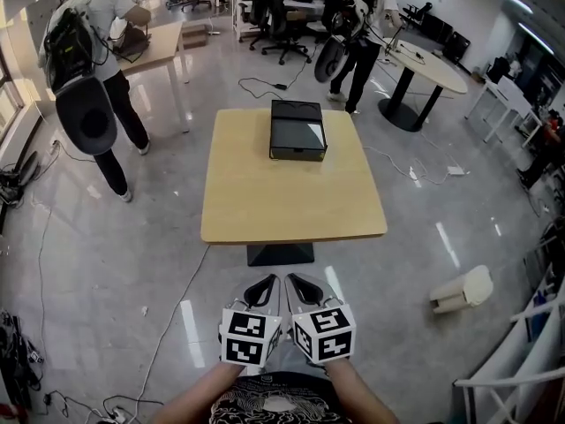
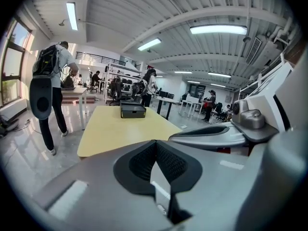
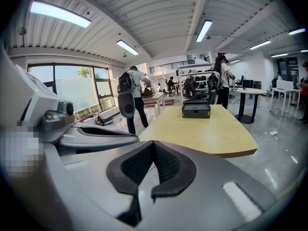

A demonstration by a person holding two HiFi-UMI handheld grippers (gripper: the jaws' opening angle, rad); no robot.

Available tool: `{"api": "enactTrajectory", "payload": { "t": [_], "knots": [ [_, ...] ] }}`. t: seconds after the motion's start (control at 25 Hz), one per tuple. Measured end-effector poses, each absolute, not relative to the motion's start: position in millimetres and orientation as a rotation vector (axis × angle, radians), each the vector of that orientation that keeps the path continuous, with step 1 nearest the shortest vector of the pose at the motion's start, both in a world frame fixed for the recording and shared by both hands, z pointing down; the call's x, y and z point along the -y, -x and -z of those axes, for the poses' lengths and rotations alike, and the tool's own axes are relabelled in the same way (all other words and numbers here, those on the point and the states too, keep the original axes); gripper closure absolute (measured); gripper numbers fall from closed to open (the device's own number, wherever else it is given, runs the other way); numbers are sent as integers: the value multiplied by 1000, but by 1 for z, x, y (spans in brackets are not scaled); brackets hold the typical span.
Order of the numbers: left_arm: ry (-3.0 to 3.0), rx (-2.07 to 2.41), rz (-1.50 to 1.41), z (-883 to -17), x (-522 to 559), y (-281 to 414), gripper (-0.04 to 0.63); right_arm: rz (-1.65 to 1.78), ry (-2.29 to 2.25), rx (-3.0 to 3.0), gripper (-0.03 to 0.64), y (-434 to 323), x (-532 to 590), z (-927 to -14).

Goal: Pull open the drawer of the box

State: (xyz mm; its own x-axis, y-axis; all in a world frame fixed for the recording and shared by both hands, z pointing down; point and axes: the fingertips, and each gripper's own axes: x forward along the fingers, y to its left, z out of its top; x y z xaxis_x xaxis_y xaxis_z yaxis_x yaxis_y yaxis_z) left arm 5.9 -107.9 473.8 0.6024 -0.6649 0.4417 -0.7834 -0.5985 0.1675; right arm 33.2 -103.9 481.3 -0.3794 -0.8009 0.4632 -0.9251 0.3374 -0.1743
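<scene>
Glossy office floor surrounds a pale wooden worktop. The black box sits near its far edge, its drawer front facing the person and apparently shut. Left tongs and right tongs hang side by side close to the body, well short of the worktop, each pressed together on nothing. The approach looks not yet begun. The next move calls for reaching across, parting one pair and catching the drawer's front.

Tan square table on glossy grey floor, person with black backpack at desk far left, second person beside round table, office chairs behind, loose cables, white bin lying on its side at right.
</scene>
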Motion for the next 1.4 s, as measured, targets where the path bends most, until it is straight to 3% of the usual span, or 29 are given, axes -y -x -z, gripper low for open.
{"api": "enactTrajectory", "payload": {
  "t": [1.4],
  "knots": [
    [-2358,1346,-538,-489,118,29,580,-510,-1257,2401,612,8,118,-499]
  ]
}}
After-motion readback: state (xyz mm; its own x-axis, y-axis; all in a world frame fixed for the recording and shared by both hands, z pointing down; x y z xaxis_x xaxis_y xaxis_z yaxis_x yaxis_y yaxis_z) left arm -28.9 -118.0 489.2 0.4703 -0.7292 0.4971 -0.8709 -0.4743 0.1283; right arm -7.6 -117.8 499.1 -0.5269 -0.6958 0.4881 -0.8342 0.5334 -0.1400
